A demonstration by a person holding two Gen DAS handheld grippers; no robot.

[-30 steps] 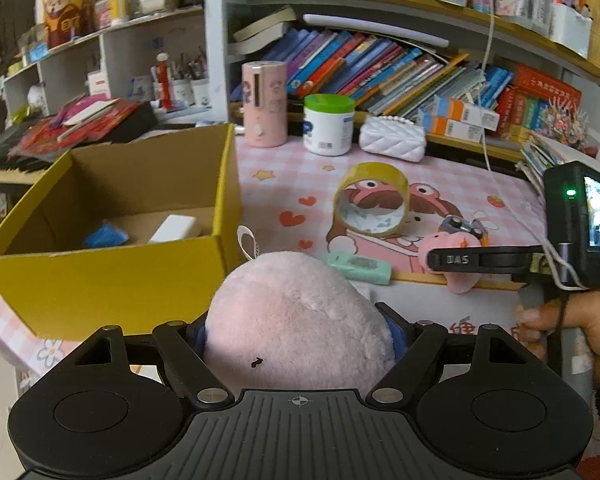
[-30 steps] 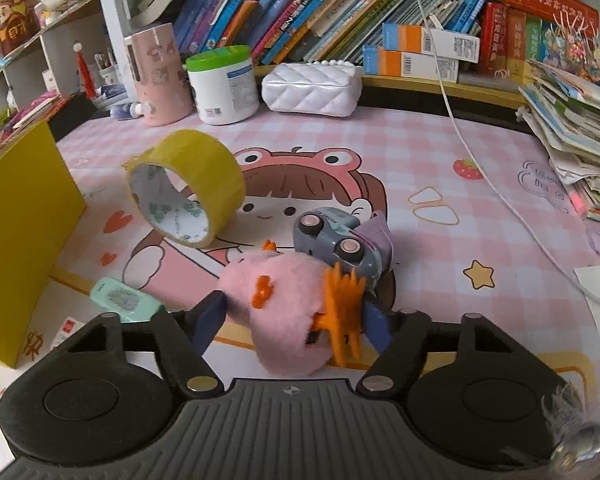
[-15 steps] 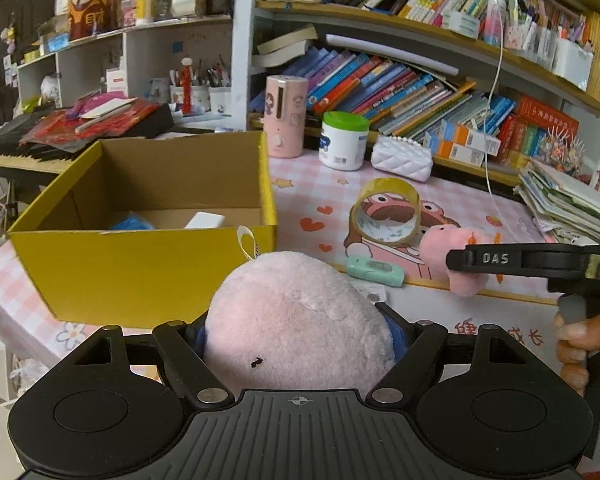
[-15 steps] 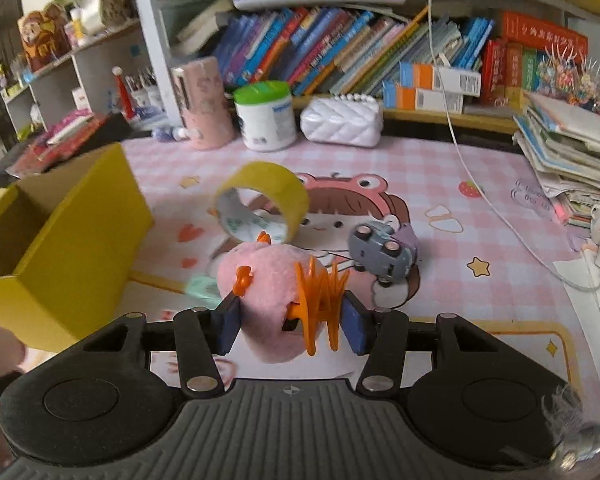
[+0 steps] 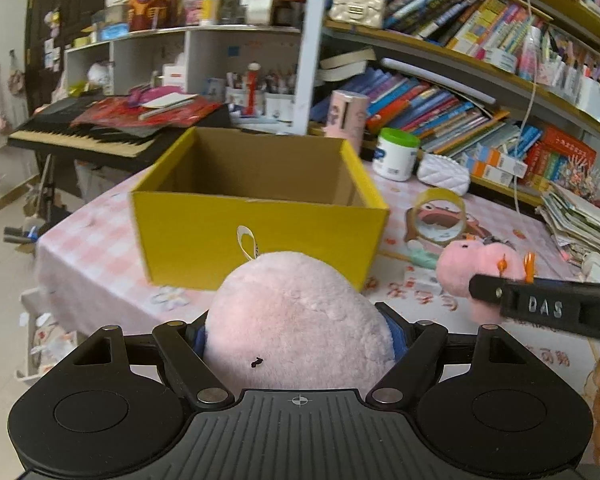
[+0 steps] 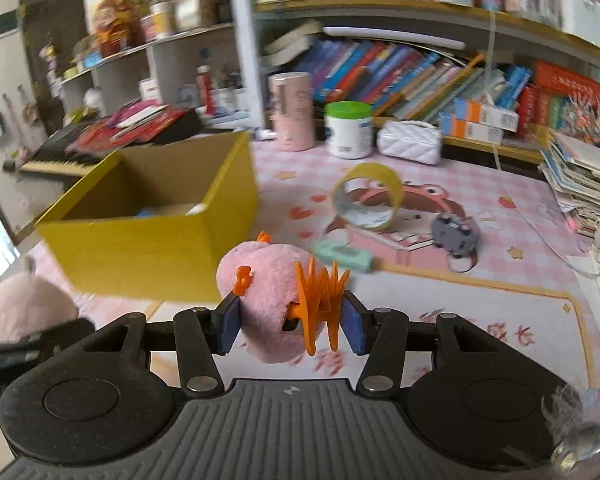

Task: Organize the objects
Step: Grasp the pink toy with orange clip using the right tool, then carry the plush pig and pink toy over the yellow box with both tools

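My left gripper is shut on a round pink plush ball with a white loop tag, held in front of the near wall of the open yellow cardboard box. My right gripper is shut on a small pink plush toy with orange feet, held above the table to the right of the yellow box. The small toy and right gripper also show at the right of the left wrist view. The plush ball shows at the left edge of the right wrist view.
On the pink table mat lie a yellow tape roll, a grey toy car and a mint green case. A pink cup, white jar and white purse stand at the back. Bookshelves rise behind; a keyboard stands left.
Both grippers have pulled back and risen with their toys. The small pink toy has left the table beside the toy car. The left view has swung to face the yellow box.
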